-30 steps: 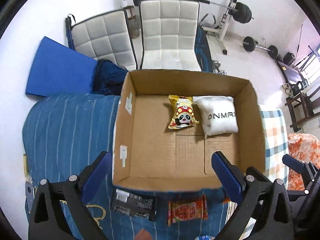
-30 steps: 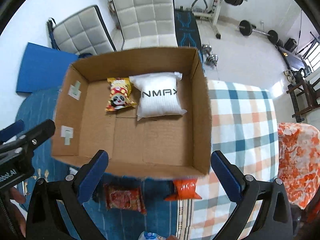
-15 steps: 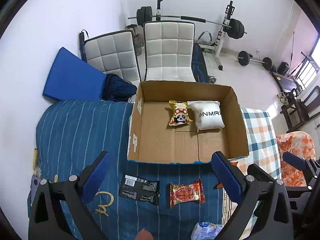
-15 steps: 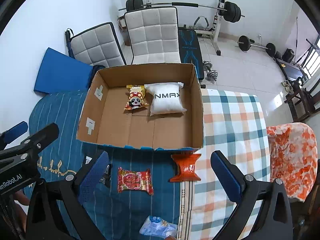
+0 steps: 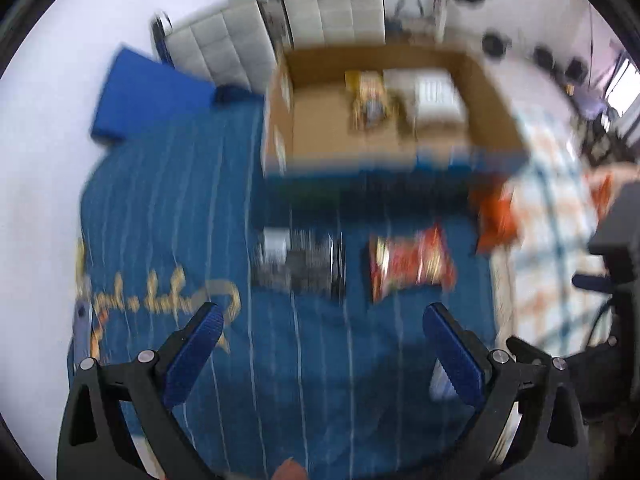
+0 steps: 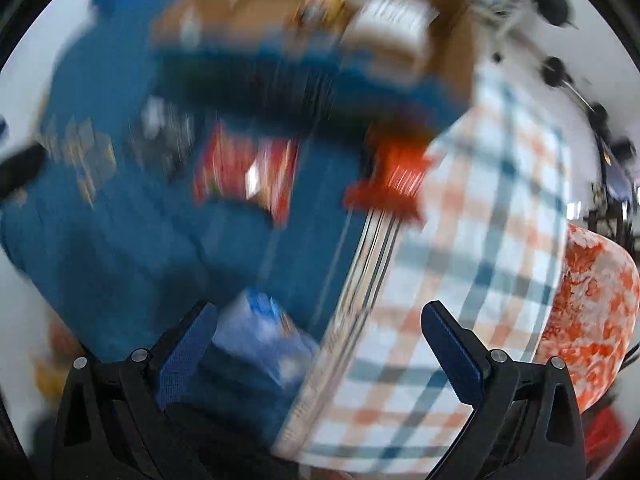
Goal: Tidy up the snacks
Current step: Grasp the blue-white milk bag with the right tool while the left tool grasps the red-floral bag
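Both views motion-blurred. Left gripper [image 5: 320, 320] fingers spread wide, nothing between them, hovering above the blue striped cover [image 5: 160, 208] and angled down and forward. Just ahead of its fingertips, slightly left of centre: black snack packet [image 5: 298, 262] flat on the cover. Ahead and right of centre: red snack packet [image 5: 410, 266], beside the black one, apart from it. Further ahead-right: orange packet [image 5: 494, 220] at the edge where the blue cover meets the plaid cloth [image 5: 544, 240]. Well ahead: open cardboard box [image 5: 320, 136], holding a yellow packet [image 5: 370, 98] and a white pouch [image 5: 434, 96] side by side at its far end. White padded chairs [image 5: 332, 4] beyond the box.

Right gripper [image 6: 320, 320] also wide open and empty, tilted so the scene leans. Blue-white packet [image 6: 264, 336] sits just inside its left finger, close to the tip; contact cannot be told in the blur. Red packet ahead-left, orange packet ahead-centre, box far ahead at top. Plaid cloth under the right finger; orange-and-white patterned fabric [image 6: 592, 304] off to the right.
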Action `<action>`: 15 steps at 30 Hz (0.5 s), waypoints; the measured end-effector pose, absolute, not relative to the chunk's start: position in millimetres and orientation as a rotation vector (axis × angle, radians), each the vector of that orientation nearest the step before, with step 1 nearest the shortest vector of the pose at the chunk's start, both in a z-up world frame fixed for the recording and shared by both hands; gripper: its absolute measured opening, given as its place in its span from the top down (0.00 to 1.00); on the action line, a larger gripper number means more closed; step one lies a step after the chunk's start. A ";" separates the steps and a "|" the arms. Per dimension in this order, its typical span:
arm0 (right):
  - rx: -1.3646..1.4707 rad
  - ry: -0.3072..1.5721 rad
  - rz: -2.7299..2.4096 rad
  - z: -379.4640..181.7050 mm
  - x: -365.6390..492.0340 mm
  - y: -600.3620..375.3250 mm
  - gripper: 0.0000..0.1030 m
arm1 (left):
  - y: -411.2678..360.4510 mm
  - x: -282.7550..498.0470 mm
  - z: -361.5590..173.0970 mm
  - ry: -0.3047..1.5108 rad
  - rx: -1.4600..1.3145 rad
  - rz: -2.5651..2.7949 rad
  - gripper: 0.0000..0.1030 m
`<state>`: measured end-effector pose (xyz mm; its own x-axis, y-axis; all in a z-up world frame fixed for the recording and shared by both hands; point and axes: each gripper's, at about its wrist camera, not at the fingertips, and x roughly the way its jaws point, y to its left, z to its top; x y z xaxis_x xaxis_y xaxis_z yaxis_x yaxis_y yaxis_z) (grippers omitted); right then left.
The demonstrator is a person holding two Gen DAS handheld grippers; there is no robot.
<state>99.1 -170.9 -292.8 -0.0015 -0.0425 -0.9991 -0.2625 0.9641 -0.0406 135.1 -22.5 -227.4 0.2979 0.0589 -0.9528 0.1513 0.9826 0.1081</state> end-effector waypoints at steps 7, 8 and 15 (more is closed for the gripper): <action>-0.421 1.738 0.292 -397.3 46.9 -140.2 0.00 | -16.7 84.9 -319.3 1.499 0.238 -0.022 0.00; -0.442 1.749 0.307 -405.5 42.6 -136.4 0.00 | -16.0 81.2 -326.5 1.515 0.243 -0.015 0.00; -0.524 1.799 0.342 -441.4 25.3 -134.0 0.20 | -14.8 75.3 -358.1 1.580 0.286 0.005 0.00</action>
